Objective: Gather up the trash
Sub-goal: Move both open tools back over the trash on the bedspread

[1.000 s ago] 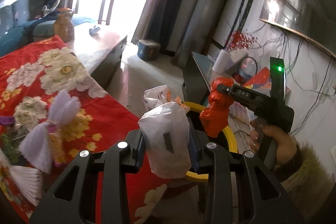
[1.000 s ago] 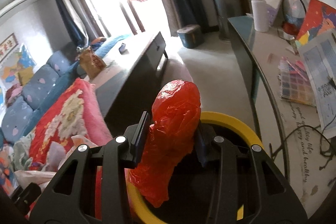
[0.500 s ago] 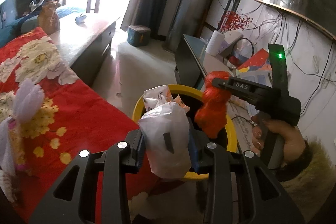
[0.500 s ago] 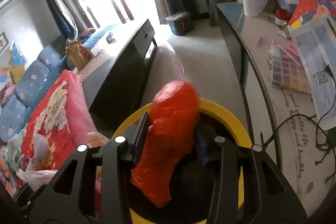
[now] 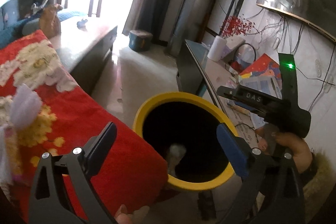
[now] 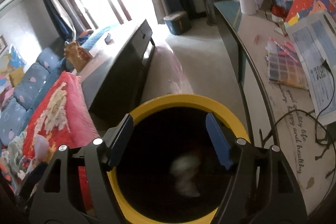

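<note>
The pale bag (image 6: 185, 173) lies deep in the dark of the yellow-rimmed bin (image 5: 168, 98), straight below both your claws, blurred, so its long axis cannot be read. It looks white, crumpled and soft; in the left view only a small pale patch (image 5: 177, 151) shows near the bin's near wall. No red bag can be made out in the dark. Your right claw (image 6: 171, 141) hangs right over the bin's mouth, jaws opening, nothing between them. Your left claw (image 5: 166, 146) sits over the rim nearest the red flowered blanket (image 5: 69, 106), jaws opening wide, also empty. Your right hand (image 5: 292, 148) holds its tool beside the bin, next to the glass surface (image 6: 262, 68). Any remaining trash likely lies back toward the blanket, nearer your left claw.
</note>
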